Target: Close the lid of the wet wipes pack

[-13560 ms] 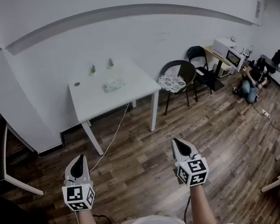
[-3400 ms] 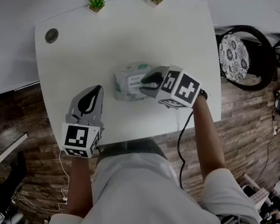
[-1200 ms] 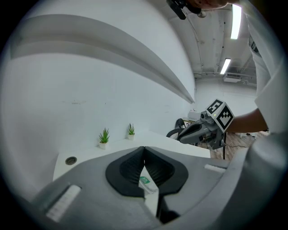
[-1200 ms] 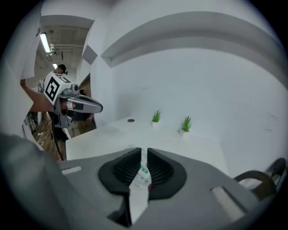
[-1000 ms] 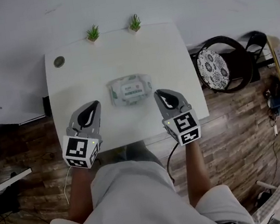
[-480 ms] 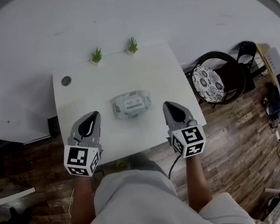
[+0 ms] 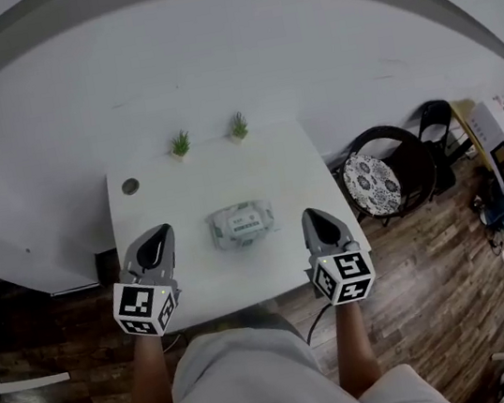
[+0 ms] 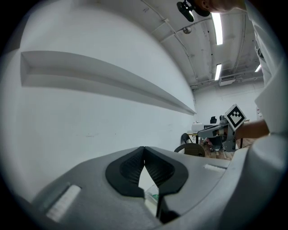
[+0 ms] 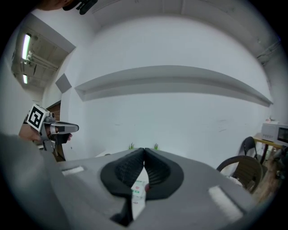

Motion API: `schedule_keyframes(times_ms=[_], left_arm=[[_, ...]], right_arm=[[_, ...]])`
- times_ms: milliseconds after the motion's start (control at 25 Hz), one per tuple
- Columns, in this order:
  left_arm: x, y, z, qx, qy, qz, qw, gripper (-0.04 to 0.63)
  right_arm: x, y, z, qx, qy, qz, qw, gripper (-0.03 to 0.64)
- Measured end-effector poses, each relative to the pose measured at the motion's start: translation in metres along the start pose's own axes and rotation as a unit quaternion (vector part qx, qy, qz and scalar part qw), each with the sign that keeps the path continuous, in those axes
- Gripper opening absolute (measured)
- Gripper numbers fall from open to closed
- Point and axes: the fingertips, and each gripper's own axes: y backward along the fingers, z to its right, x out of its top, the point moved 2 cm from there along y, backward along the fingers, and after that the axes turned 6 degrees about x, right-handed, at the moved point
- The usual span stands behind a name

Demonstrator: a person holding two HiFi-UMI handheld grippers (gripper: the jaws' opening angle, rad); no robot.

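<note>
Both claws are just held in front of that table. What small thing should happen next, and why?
Probably just lower both and stop. The wet wipes pack lies flat on the table, its lid seemingly down, and the left gripper and right gripper are shut, empty and clear of it.

- A white square table [image 7: 193, 276] stands on a dark wood floor [image 7: 431, 253], with its far edge against a white wall [image 7: 212, 69].
- A wipes pack [image 7: 242, 223] lies flat near the table's middle, with its long side running left to right and its label facing up. It touches nothing else.
- Two small green plants stand upright at the far edge, the left plant [image 7: 180, 143] near the right plant [image 7: 238, 125]. Both are well apart from the pack.
- A small dark round disc [image 7: 130, 186] sits at the far left corner, near the left plant.
</note>
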Motion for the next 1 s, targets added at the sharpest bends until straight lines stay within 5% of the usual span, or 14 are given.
schedule_keyframes(times_ms=[1000], left_arm=[[0.039,0.005,-0.007,0.022,-0.016,0.052,0.9983,0.008]], right_arm=[[0.025,0.016,0.009,-0.009,-0.004,0.044,0.999,0.003]])
